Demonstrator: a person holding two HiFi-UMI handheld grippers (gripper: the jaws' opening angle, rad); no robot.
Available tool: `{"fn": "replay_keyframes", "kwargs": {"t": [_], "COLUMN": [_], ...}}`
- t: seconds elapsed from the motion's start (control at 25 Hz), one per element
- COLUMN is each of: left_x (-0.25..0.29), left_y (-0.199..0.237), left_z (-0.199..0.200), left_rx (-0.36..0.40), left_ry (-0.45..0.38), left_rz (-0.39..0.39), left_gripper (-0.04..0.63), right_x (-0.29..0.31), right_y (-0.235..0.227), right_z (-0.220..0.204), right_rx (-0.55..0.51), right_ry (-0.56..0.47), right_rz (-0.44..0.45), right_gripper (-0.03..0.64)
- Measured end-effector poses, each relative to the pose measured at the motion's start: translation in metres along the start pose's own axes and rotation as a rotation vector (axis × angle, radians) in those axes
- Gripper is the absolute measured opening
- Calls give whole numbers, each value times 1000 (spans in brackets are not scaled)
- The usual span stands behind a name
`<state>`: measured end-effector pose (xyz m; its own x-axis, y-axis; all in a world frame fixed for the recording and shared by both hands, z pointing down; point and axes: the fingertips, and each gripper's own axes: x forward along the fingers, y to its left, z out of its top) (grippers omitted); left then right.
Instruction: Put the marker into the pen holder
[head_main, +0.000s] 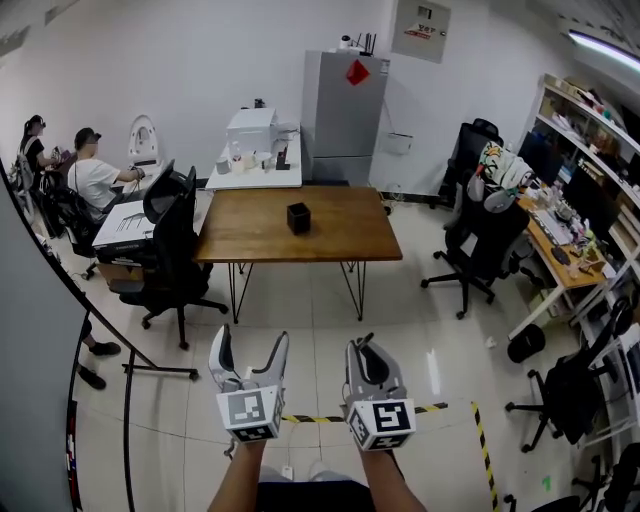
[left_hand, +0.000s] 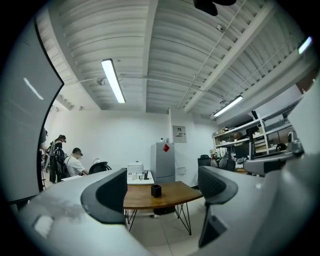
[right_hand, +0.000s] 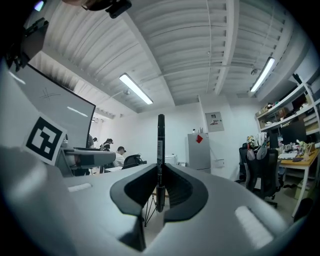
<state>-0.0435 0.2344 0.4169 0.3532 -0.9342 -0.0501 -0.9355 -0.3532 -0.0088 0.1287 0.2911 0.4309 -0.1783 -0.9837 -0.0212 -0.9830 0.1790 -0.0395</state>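
Note:
The black pen holder (head_main: 298, 217) stands near the middle of a wooden table (head_main: 340, 238) across the room. The left gripper view shows the pen holder (left_hand: 156, 190) far off, between its jaws. Low in the head view my left gripper (head_main: 251, 346) is open and empty. Beside it my right gripper (head_main: 367, 348) is shut. In the right gripper view a black marker (right_hand: 161, 145) stands upright, pinched between the pads of the right gripper (right_hand: 160, 192). Both grippers hang over the floor, well short of the table.
A black office chair (head_main: 172, 250) stands at the table's left end and another chair (head_main: 482, 235) to its right. Behind are a white table (head_main: 258, 168) and a grey fridge (head_main: 345, 115). People sit at the far left (head_main: 92, 180). Yellow-black tape (head_main: 440, 408) crosses the floor.

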Motion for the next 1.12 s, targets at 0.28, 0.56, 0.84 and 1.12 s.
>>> {"fn": "replay_keyframes", "kwargs": {"t": [0.28, 0.56, 0.84, 1.12], "left_x": [57, 147, 249, 336], "left_y": [3, 43, 106, 141], "left_z": [-18, -34, -28, -36], "left_rx": [23, -37, -15, -36], "left_ry": [55, 69, 99, 61], "left_rz": [32, 25, 13, -36], "left_gripper": [449, 449, 440, 433], "right_x": [64, 158, 273, 353], "right_y": [-21, -40, -49, -71], "right_z": [-6, -18, -4, -7], "right_rx": [41, 38, 17, 4], "right_ry": [9, 24, 19, 30], "right_rz": [66, 25, -33, -95], "right_gripper": [48, 48, 48, 48]}}
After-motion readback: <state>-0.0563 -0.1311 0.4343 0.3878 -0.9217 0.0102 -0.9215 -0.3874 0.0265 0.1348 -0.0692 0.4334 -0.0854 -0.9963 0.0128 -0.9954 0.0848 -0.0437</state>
